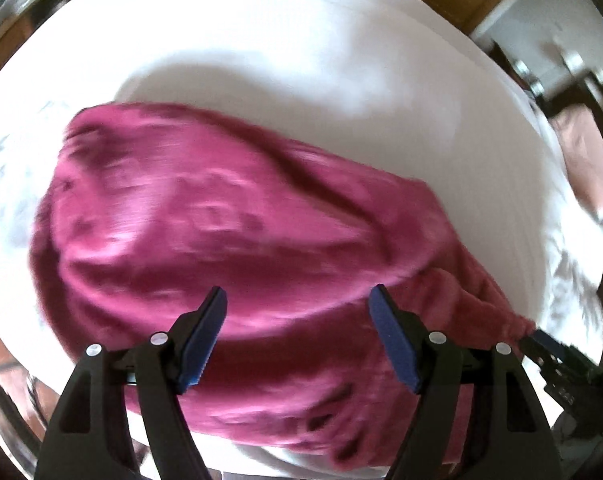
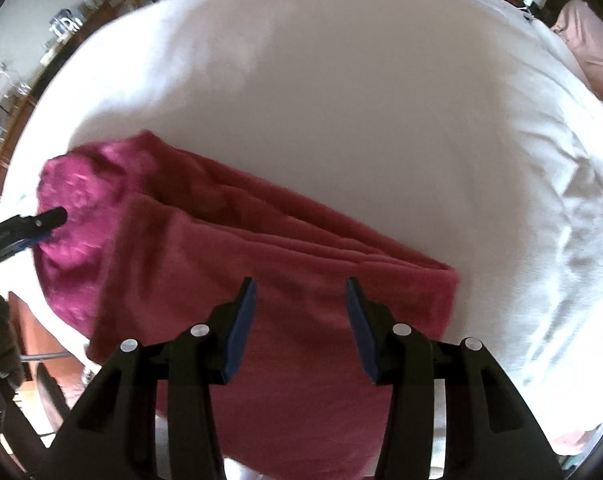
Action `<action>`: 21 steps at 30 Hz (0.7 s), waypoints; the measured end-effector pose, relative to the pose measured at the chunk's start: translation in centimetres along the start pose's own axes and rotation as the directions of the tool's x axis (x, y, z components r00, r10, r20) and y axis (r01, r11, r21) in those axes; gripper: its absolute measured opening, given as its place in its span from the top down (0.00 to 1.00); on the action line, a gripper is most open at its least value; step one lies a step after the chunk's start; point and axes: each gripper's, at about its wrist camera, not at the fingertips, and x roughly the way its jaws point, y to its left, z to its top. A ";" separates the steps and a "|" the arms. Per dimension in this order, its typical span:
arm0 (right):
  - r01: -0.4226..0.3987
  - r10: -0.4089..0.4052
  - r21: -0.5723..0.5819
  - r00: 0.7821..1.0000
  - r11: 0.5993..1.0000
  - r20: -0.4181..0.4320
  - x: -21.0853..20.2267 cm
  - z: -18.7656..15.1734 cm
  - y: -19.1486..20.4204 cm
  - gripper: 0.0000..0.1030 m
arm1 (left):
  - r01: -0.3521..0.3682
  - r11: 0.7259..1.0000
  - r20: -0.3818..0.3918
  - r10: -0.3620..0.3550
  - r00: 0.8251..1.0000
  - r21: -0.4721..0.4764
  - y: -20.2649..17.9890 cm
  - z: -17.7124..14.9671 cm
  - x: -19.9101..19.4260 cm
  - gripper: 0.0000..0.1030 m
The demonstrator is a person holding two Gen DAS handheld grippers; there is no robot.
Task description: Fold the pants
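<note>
Folded pants [image 2: 261, 264] on white bed [image 2: 381, 120].
Nearest, right gripper [image 2: 301, 328] and left gripper [image 1: 297, 336] above the cloth, fingers wide apart, holding nothing. Beyond: pink pillow [image 2: 593, 56] at far right; cluttered shelf [image 2: 29, 72] far left.

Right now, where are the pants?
The pants lie folded on the white bedsheet, beneath both open claws, left and right, near the bed's front edge.

Bright daylight, blown-out white bedding [image 1: 301, 80], heavy motion blur, fisheye-warped dark edges.
</note>
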 end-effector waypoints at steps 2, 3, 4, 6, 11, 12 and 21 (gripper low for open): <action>-0.028 0.029 -0.024 1.000 0.999 0.009 -0.2 0.2 1.8 0.54 | -0.008 0.998 0.007 0.008 1.000 -0.061 2.6 0.4 -0.5 0.28; -0.042 0.043 -0.039 0.999 0.998 0.012 -0.2 0.4 2.7 0.54 | -0.012 0.995 0.010 0.013 1.000 -0.102 4.4 0.5 -0.8 0.28; -0.056 0.057 -0.056 0.998 0.997 0.013 -0.2 0.5 3.8 0.54 | -0.016 0.991 0.013 0.017 1.000 -0.131 5.7 0.6 -1.1 0.28; -0.090 0.091 -0.094 0.996 0.991 0.007 0.1 0.9 6.4 0.54 | -0.023 0.981 0.023 0.028 0.999 -0.191 8.6 0.9 -1.7 0.28; -0.144 0.138 -0.191 0.989 0.971 -0.042 1.2 0.7 11.8 0.54 | -0.047 0.956 0.041 0.062 0.997 -0.289 15.6 1.2 -3.0 0.25; -0.151 0.141 -0.212 0.988 0.965 -0.061 1.7 0.7 13.0 0.54 | -0.052 0.952 0.041 0.068 0.997 -0.303 16.4 1.0 -3.2 0.22; -0.091 0.040 -0.252 0.978 0.963 -0.203 6.8 0.1 16.8 0.54 | -0.043 0.937 -0.018 0.039 0.999 -0.346 22.6 1.3 0.0 0.22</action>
